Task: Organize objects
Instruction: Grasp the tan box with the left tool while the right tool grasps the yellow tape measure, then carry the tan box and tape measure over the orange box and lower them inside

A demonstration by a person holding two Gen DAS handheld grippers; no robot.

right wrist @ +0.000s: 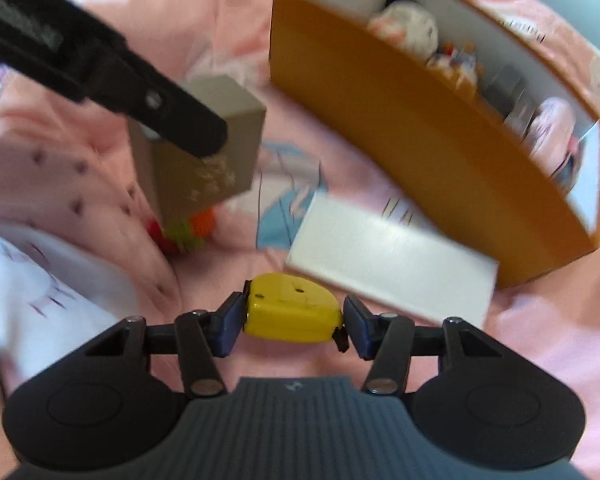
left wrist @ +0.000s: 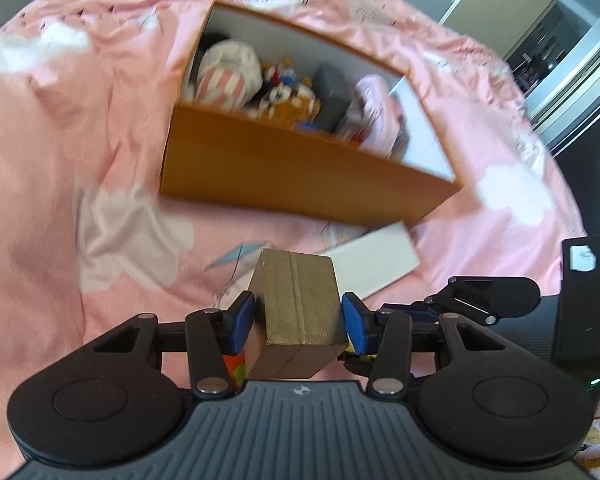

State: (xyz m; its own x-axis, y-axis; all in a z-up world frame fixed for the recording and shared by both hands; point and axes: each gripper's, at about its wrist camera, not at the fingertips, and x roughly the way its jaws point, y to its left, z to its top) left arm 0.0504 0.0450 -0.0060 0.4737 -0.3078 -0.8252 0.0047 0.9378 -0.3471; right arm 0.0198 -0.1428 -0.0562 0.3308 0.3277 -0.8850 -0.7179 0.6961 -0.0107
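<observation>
Left wrist view: my left gripper (left wrist: 299, 320) clamps a ribbed, gold-brown rectangular box (left wrist: 298, 312) above pink bedding (left wrist: 60, 128), near the open orange cardboard bin (left wrist: 300, 168); my right gripper (right wrist: 295, 314) pinches a smooth yellow domed toy (right wrist: 292, 306).

On the pink bed (right wrist: 520, 360) are one orange box (left wrist: 300, 168), one flat white box (right wrist: 392, 272), one tan carton (left wrist: 300, 304), one yellow toy (right wrist: 292, 312), one spiky multicoloured ball (right wrist: 184, 232) and two grippers (left wrist: 299, 320).

Upside-down, blurred "Paper Crane"-like print on the pink sheet (left wrist: 100, 128).
</observation>
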